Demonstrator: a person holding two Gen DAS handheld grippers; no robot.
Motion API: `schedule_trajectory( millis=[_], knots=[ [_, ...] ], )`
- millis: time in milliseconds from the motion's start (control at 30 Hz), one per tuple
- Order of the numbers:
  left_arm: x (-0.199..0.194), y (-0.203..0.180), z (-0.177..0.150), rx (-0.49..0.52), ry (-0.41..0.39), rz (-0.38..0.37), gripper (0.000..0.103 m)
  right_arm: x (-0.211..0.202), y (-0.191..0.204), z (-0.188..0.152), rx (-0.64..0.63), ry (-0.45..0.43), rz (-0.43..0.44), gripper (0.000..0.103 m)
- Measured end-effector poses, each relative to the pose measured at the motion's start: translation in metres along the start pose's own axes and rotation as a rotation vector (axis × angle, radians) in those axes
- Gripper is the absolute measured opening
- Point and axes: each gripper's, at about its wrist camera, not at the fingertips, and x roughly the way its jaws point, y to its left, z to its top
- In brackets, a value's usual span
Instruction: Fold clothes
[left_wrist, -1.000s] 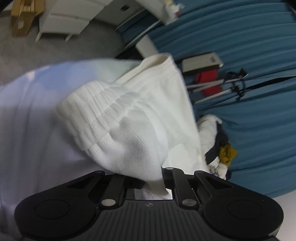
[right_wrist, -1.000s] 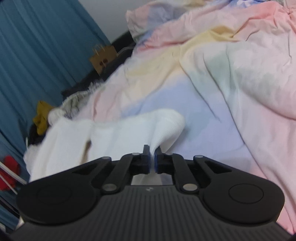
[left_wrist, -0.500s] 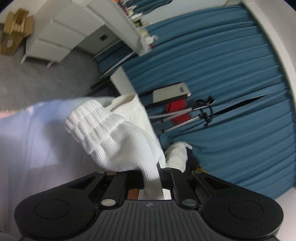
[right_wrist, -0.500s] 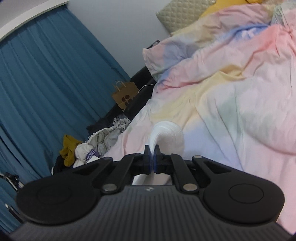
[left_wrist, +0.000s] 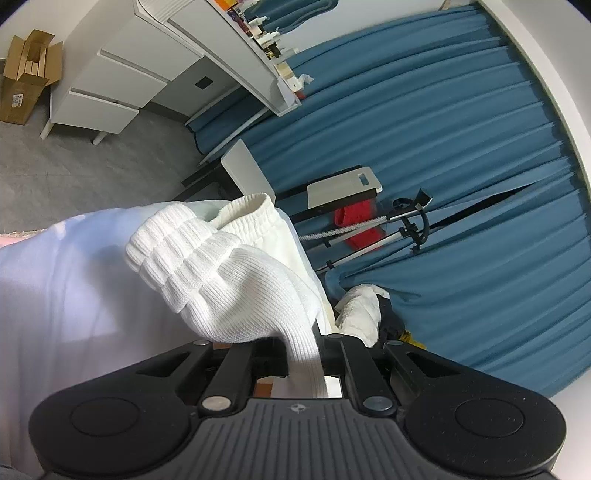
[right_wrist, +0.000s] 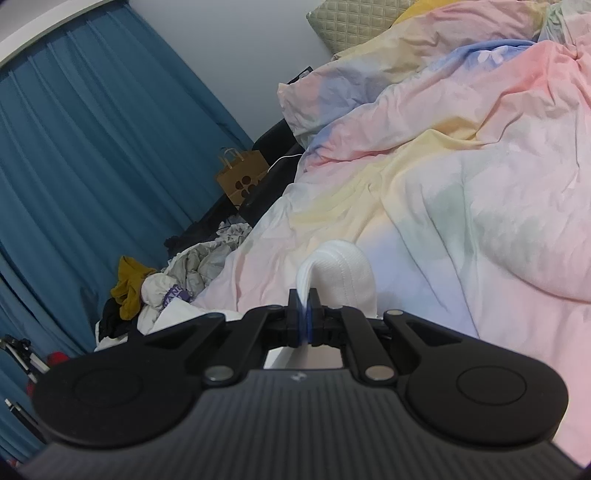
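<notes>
A white knit garment (left_wrist: 236, 280) with a ribbed elastic band hangs bunched in front of my left gripper (left_wrist: 303, 354), which is shut on a strip of its fabric. A cream elastic-waisted part (left_wrist: 258, 218) lies behind it on the pale bedsheet (left_wrist: 55, 295). My right gripper (right_wrist: 303, 317) is shut on another fold of the white garment (right_wrist: 343, 269), held above the pastel duvet (right_wrist: 461, 177). The rest of the garment is hidden below both grippers.
A pile of clothes (right_wrist: 177, 280) lies beside the bed by the blue curtain (right_wrist: 92, 166), with a paper bag (right_wrist: 240, 181) behind. The left wrist view shows a white drawer unit (left_wrist: 122, 74), a tripod (left_wrist: 402, 225) and more clothes (left_wrist: 365, 310).
Both grippers have lifted with the garment. It has gone from spread on the bed to hanging bunched, and the views now tilt up toward curtain and furniture.
</notes>
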Motion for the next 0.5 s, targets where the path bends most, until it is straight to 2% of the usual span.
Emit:
schedule_trajectory(
  millis=[167, 267, 400, 500],
  knots=[
    [0.002, -0.005, 0.003, -0.008, -0.009, -0.005, 0.008, -0.004, 0.002, 0.003, 0.009, -0.014, 0.011, 0.005],
    [0.008, -0.015, 0.012, -0.019, -0.013, -0.017, 0.008, -0.007, 0.012, 0.014, 0.078, -0.030, 0.051, 0.005],
    [0.028, -0.041, 0.030, -0.018, -0.024, -0.048, 0.008, 0.008, 0.067, 0.031, 0.013, -0.068, 0.104, 0.005],
    [0.067, -0.061, 0.048, -0.050, -0.028, -0.057, 0.008, 0.038, 0.121, 0.039, -0.041, -0.076, 0.134, 0.005]
  ],
)
